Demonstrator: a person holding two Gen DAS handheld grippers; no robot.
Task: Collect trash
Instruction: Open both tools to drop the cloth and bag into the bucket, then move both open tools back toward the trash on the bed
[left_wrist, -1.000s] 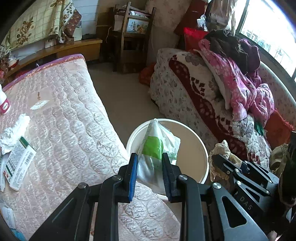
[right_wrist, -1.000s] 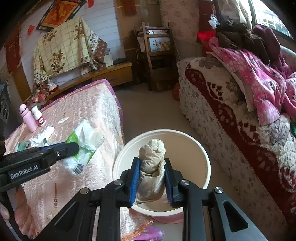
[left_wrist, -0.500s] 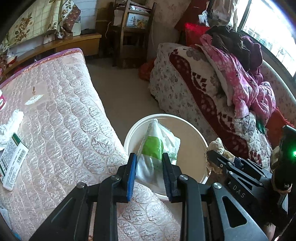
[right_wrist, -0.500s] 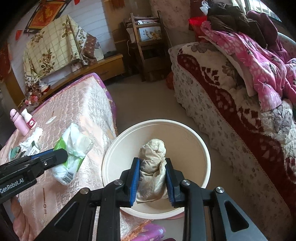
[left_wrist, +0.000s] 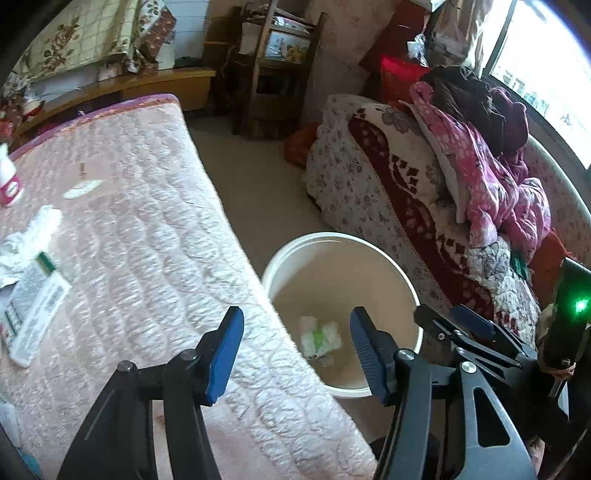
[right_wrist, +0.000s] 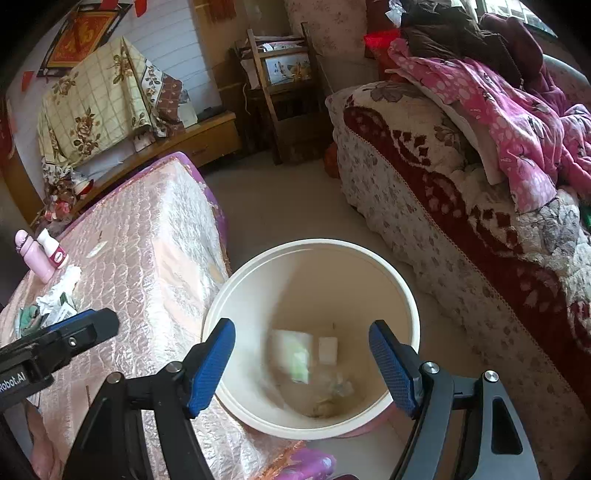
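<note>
A cream round bin (left_wrist: 288, 254) (right_wrist: 236, 295) stands on the floor between the pink quilted mattress (left_wrist: 140, 229) (right_wrist: 155, 236) and the sofa. A green-and-white wrapper (left_wrist: 319, 336) (right_wrist: 293, 354) lies blurred inside the bin, with a crumpled beige wad (right_wrist: 327, 404) near its bottom. My left gripper (left_wrist: 297, 350) is open and empty above the bin's near edge. My right gripper (right_wrist: 303, 362) is open and empty over the bin mouth. White crumpled tissue (left_wrist: 29, 236) (right_wrist: 61, 286) and a flat green-and-white packet (left_wrist: 35, 306) lie on the mattress.
A white-and-pink bottle (left_wrist: 9, 181) (right_wrist: 53, 247) and a pink bottle (right_wrist: 33, 254) stand at the mattress's far left. A patterned sofa (left_wrist: 399, 192) (right_wrist: 461, 206) piled with pink clothes is on the right. A wooden shelf (left_wrist: 273, 62) stands behind.
Both grippers have opened. The green-and-white wrapper has dropped from the left gripper and the beige wad from the right into the bin.
</note>
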